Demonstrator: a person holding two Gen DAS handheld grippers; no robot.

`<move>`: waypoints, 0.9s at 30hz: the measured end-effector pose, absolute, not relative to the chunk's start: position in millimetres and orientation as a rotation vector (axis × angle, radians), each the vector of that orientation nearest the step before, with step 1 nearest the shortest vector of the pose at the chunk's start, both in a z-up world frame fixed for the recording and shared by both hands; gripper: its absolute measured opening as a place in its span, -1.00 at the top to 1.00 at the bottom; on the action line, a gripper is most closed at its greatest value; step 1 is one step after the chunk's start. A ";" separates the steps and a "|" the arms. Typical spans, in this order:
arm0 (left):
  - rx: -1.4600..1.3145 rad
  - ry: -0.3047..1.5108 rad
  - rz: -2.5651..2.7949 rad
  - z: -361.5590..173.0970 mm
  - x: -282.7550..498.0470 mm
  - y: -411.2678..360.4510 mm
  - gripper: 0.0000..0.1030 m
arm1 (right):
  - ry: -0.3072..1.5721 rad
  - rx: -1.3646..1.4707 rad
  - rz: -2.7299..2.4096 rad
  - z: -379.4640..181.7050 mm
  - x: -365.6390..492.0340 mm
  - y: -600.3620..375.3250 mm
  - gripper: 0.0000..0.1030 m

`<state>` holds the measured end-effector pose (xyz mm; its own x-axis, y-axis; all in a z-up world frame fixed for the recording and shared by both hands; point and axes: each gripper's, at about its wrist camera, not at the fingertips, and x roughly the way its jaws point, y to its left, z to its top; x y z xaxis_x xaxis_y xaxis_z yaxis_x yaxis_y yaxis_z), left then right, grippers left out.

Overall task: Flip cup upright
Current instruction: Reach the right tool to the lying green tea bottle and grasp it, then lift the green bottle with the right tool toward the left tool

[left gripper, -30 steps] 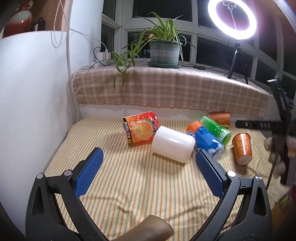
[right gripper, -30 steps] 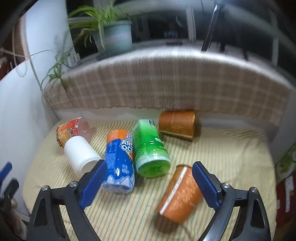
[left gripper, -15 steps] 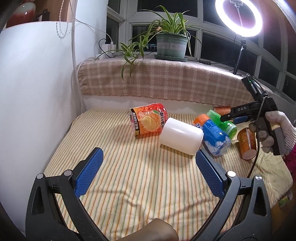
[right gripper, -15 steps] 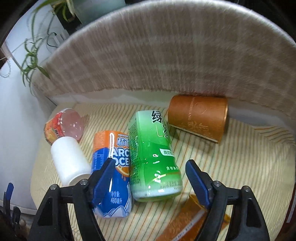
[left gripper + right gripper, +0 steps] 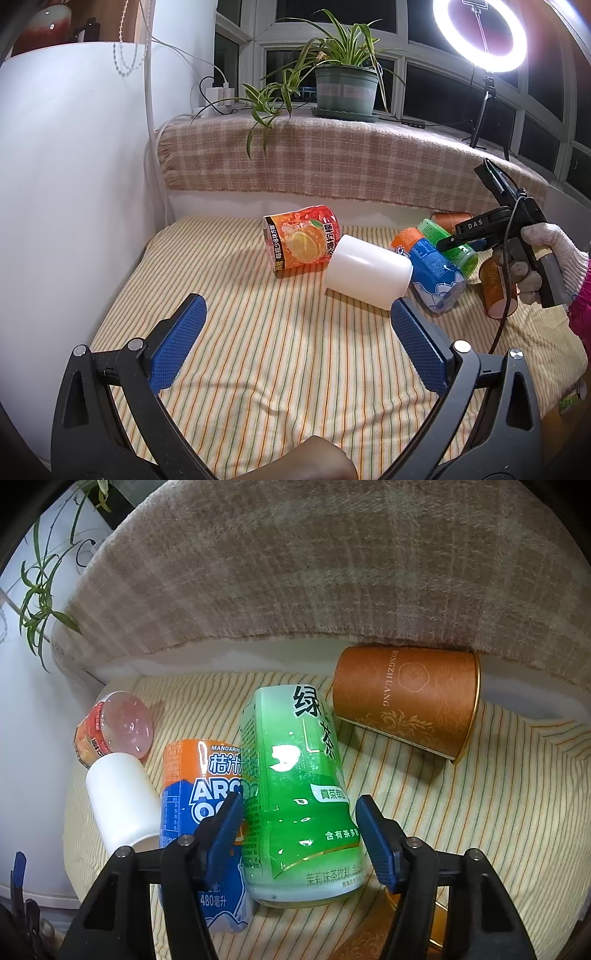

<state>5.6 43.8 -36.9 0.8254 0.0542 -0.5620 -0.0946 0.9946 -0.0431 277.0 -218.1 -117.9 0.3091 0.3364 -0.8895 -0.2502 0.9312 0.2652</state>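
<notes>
A green tea-label cup (image 5: 295, 775) lies on its side on the striped cloth (image 5: 498, 812). My right gripper (image 5: 299, 812) has its blue pads (image 5: 373, 830) against both of the cup's flanks, shut on it. From the left wrist view, a gloved hand (image 5: 539, 258) holds the right gripper (image 5: 461, 240) over the green cup (image 5: 452, 254). My left gripper (image 5: 297, 332) stands open above the cloth, short of a white cup (image 5: 369, 275) lying on its side, with nothing between its fingers.
A blue-orange cup (image 5: 199, 805) lies against the green one, a white cup (image 5: 122, 801) and an orange-label cup (image 5: 110, 731) beyond it. A brown paper cup (image 5: 402, 701) lies at the back wall, another (image 5: 495, 291) near the gloved hand. A plaid-covered sill (image 5: 351, 166) carries a plant pot (image 5: 345, 94).
My right gripper moved forward and down over the green cup and its jaws narrowed onto it. My left gripper stayed open while its view drew back slightly.
</notes>
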 end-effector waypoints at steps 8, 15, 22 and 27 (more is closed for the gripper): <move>-0.068 0.592 0.078 -34.7 7.1 45.5 -0.97 | 1.136 0.083 0.389 -95.5 267.1 -231.9 -0.23; -0.062 0.580 0.074 -31.9 2.5 43.1 -0.97 | 1.108 0.102 0.389 -84.9 257.0 -238.8 -0.23; -0.070 0.572 0.082 -28.9 -1.6 44.5 -0.97 | 1.012 0.135 0.369 -50.4 224.3 -253.9 -0.23; -0.080 0.574 0.079 -27.5 -2.8 44.1 -0.97 | 0.936 0.157 0.410 -28.2 176.6 -249.4 -0.23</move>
<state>-2.8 44.1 -27.5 0.8371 0.0520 -0.5446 -0.0967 0.9939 -0.0537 176.6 -249.4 -28.2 0.5223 0.4085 -0.7485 -0.2737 0.9117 0.3065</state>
